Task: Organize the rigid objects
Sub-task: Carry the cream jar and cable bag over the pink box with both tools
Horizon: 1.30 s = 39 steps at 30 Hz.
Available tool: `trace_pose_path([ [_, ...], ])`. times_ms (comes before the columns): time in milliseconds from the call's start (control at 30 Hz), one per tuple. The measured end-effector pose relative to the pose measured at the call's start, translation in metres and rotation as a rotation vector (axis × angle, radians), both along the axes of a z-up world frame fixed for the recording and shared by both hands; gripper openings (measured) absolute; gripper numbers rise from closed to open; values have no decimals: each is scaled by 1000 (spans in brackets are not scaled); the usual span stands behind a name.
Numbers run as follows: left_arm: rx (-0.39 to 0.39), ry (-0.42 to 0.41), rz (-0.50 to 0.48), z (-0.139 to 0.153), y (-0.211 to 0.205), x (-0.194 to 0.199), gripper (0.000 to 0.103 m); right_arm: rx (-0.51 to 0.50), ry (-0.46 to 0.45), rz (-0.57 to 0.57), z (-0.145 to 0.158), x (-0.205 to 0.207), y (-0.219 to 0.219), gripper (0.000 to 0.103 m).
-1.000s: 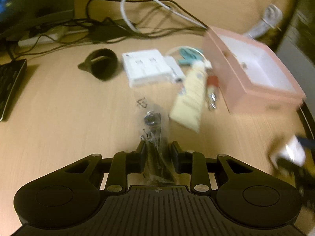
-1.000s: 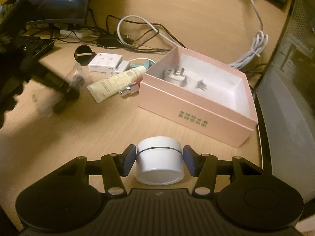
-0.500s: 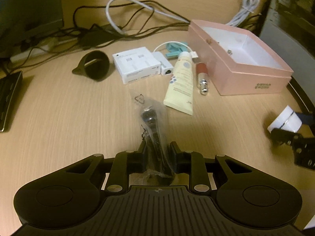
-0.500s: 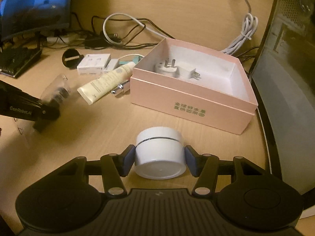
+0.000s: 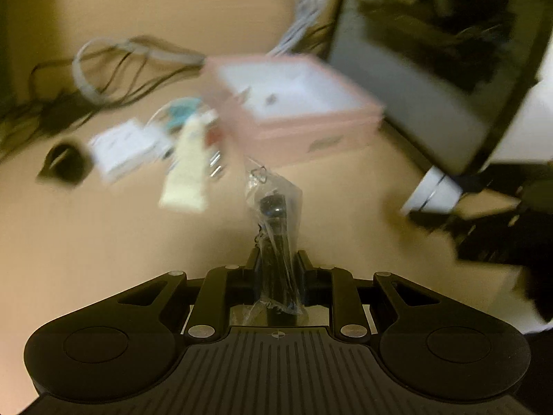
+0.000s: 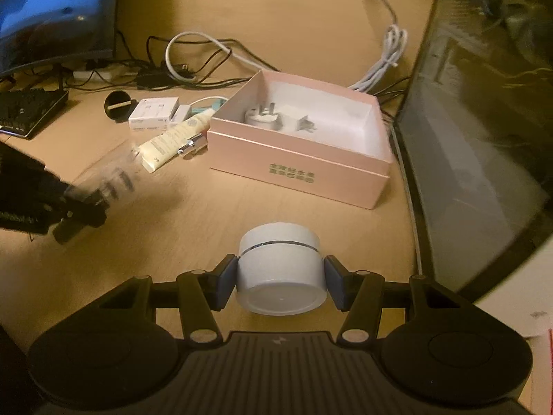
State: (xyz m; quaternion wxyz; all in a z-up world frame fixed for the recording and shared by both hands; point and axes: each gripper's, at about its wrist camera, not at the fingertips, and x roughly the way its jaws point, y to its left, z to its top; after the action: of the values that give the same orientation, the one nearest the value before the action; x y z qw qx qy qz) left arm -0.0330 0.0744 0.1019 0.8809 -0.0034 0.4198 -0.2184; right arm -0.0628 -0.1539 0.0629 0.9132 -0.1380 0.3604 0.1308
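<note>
The left gripper (image 5: pixel 276 259) had its jaws nearly together and closing on a small dark part sealed in a clear plastic bag (image 5: pixel 274 214), which stuck up from between the jaws at the centre of the left wrist frame, lifted off the tabletop (image 5: pixel 103 242). The bag looked thin and slippery, so the firm hold was on the stiff dark piece inside, not on the loose film, which could slide or tear. The part itself seemed light and rigid.

The right gripper (image 6: pixel 280 280) held a white round jar (image 6: pixel 280 269) at mid-width, jaws pressed on its two curved sides, low in the centre of the right wrist frame. The jar appeared hard, smooth and a little heavier, perhaps with a separate lid marked by the dark line near its far end; a grasp across the widest part of the body, as here, should keep it from rolling out, though the glossy wall could slip if the pinch were light.

The open pink box (image 6: pixel 300 159), with two white plugs (image 6: pixel 276 119) already lying inside, stood in the middle right of that frame, near a cream tube (image 6: pixel 172 138) and a small white carton (image 6: pixel 153 114) to its left. It was likely the destination for both held items.
</note>
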Motion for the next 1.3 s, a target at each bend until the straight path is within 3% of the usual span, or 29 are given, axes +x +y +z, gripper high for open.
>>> trace_pose_path([
  [133,-64,-72,-45,32,-16,27,23,1,-36,-6,7,-17,-5,54],
  [300,-125,-200,-21,69,-45,102,24,18,-65,-40,12,-31,-12,54],
  [433,-205,-83,42,60,-67,179,26,21,-79,-73,15,-32,-16,54],
  [533,-229,-108,119,55,-63,200,26,7,-103,-64,22,-30,-14,54],
  [633,-242,-131,165,57,-41,192,26,8,-128,-52,37,-15,-14,54],
  [800,-298,-54,213,40,8,141,26,104,-101,-64,74,51,-19,54],
  [933,-336,33,255,14,37,88,26,148,-38,-67,85,116,-8,54],
  [1133,-323,104,269,-8,63,26,26,309,217,-45,58,210,35,54],
  [1200,-305,98,290,-9,72,15,26,309,282,-53,38,231,51,54],
  [1300,-263,86,347,-10,88,3,26,232,330,-76,7,248,68,54],
])
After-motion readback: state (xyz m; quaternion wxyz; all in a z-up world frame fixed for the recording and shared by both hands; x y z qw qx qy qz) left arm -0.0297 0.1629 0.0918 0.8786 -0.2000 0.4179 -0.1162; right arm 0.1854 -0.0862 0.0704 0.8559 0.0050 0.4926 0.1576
